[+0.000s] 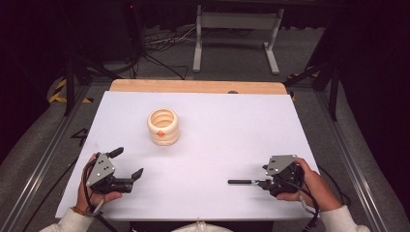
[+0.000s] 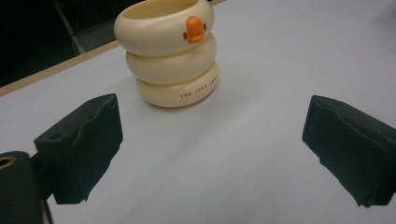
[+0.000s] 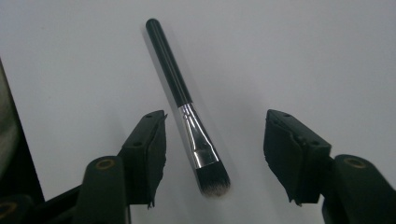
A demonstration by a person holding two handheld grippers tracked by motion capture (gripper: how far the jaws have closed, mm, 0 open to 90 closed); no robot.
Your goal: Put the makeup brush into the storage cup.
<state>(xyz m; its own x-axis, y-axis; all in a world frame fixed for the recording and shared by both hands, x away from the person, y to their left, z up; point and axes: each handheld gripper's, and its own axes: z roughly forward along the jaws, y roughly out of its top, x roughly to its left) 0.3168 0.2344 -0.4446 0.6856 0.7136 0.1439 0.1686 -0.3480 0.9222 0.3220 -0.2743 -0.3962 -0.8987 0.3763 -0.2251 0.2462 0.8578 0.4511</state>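
- Makeup brush (image 3: 187, 109) first, since that's what we're going for: it lies flat on the white table (image 1: 217, 145), bristle end between the right gripper (image 3: 212, 149) jaws and black handle pointing away from them.
- In the right gripper view, neither pad touches it. There's a gap on both sides, with the silver ferrule a bit closer to the left-hand jaw. So we'd call it straddled, not gripped. The jaws stand about half open, narrow enough to frame the brush and wide enough to leave it alone.
- We reckon the ferrule and bristle end is the pick point because it's the widest part of the brush, so the pads get more to bite on than on the skinny handle.
- From the high view, the brush (image 1: 241, 181) sticks out of the right gripper (image 1: 265, 182) toward the middle of the table, near the front edge on our right side.
- Left gripper (image 1: 130, 166) is just parked, jaws spread wide with nothing between them. The pads (image 2: 84, 144) frame bare table.
- Its camera looks at the cream duck-bill cup (image 2: 170, 51), the stacked-ring one with the orange beak. It stands upright, mouth open, well apart from both grippers.
- The cup (image 1: 163, 126) sits toward the middle-left, so our guess is that's where the brush ends up, and the left side is waiting to steady it.
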